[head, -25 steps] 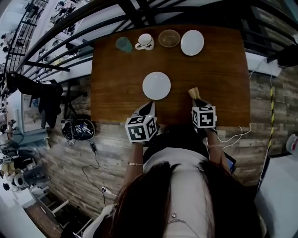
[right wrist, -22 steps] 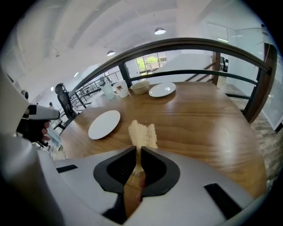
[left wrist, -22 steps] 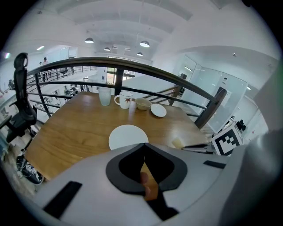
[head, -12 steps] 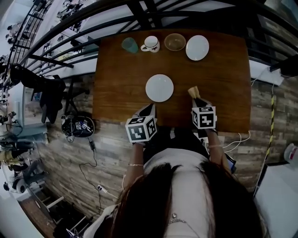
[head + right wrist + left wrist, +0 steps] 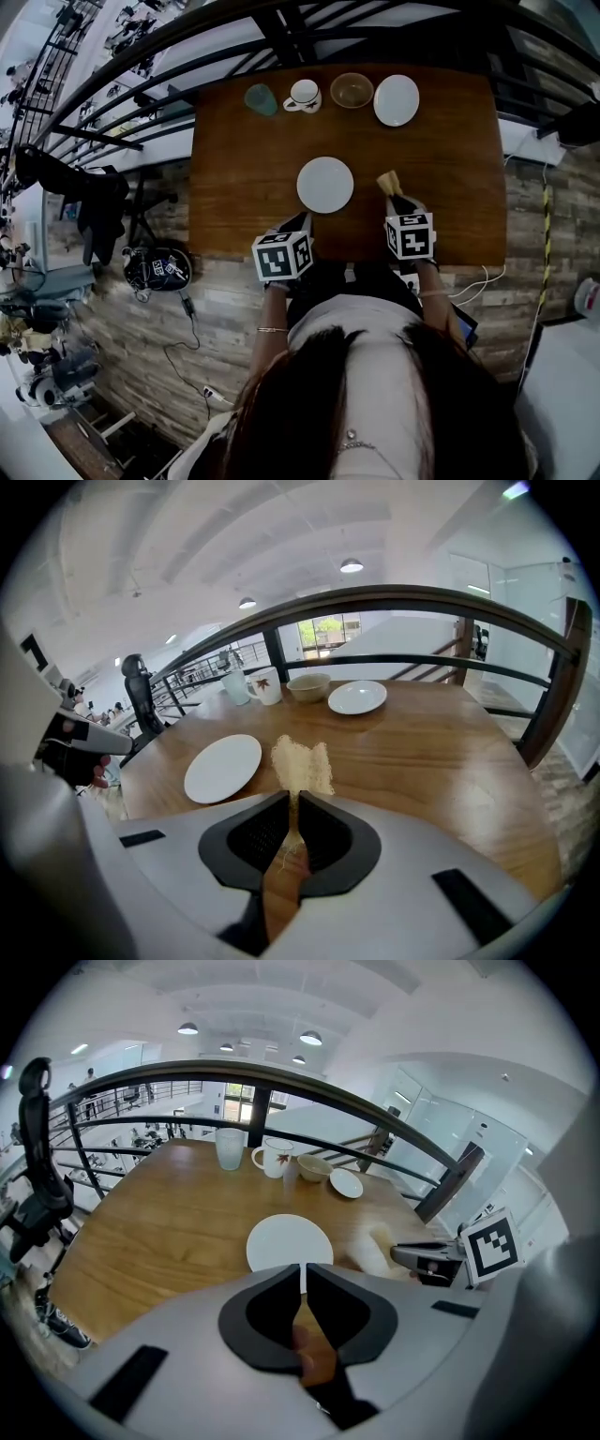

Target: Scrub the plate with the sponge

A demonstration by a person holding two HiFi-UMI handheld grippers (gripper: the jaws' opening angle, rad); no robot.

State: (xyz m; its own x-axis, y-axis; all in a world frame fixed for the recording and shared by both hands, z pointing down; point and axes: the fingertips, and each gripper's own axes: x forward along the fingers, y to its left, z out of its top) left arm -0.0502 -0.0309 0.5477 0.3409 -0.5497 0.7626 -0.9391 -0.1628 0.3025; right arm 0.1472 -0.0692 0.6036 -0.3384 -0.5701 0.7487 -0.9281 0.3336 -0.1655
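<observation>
A white plate (image 5: 325, 184) lies centred on the wooden table (image 5: 234, 159). The right gripper (image 5: 394, 199) clenches a tan sponge (image 5: 388, 180) just right of it, likely poised to scrub. The left gripper (image 5: 298, 221) hovers at the plate's near edge, jaws closed and empty, perhaps to steady it

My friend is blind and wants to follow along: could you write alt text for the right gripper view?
The right tongs pinch a pale yellow sponge over a wooden table, just right of a white plate. A mug, bowl and second plate sit by the far railing.
</observation>
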